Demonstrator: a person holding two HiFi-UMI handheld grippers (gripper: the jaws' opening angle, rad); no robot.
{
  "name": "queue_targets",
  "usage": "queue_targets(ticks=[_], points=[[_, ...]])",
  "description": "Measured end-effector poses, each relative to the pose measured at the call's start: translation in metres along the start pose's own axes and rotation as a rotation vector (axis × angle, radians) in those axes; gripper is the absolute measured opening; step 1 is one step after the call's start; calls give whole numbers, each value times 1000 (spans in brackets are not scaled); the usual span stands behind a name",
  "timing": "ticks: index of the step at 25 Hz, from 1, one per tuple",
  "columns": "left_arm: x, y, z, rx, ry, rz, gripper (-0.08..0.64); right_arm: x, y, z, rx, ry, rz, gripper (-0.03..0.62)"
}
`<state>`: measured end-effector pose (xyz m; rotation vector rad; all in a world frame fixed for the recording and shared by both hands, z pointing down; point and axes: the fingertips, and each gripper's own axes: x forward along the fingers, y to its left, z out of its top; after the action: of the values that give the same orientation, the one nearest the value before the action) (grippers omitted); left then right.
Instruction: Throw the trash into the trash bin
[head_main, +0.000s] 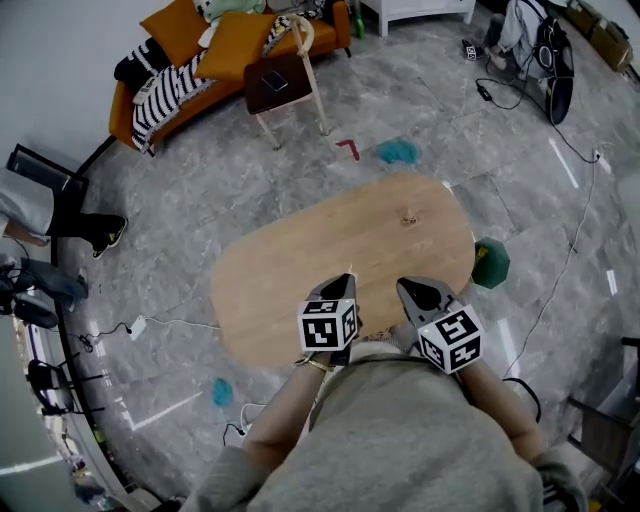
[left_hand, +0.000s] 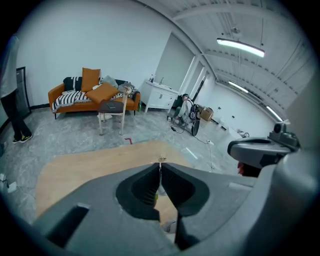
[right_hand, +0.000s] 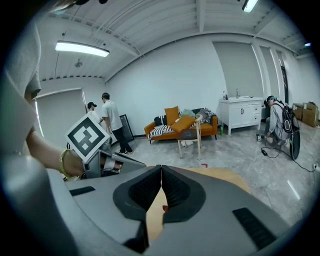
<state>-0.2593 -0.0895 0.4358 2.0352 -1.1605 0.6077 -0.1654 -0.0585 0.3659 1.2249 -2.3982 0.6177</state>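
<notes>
A small crumpled scrap of trash (head_main: 408, 219) lies on the far part of the oval wooden table (head_main: 300, 270); the left gripper view shows the scrap (left_hand: 161, 159) just past the jaw tips. A dark green trash bin (head_main: 490, 264) stands on the floor by the table's right end. My left gripper (head_main: 349, 279) and right gripper (head_main: 404, 286) hang side by side over the table's near edge. Both are shut, with nothing seen between the jaws. In their own views the left gripper (left_hand: 160, 164) and the right gripper (right_hand: 161, 168) point across the tabletop.
An orange sofa (head_main: 200, 55) and a wooden chair (head_main: 288, 85) stand beyond the table. Teal patches (head_main: 398, 151) and a red mark (head_main: 348, 148) lie on the grey floor. Cables (head_main: 570, 250) run at the right. Two people (right_hand: 107, 120) stand by the far wall.
</notes>
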Motion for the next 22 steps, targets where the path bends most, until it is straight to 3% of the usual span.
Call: queue_targets(ticks=[14,22], points=[[3,-40,3,77,34,-119,21,-21,-15,1,31,-32,-73,9],[25,-77,15,105,39,-143,21,-53,-55,-1,59,-56,-126,9]])
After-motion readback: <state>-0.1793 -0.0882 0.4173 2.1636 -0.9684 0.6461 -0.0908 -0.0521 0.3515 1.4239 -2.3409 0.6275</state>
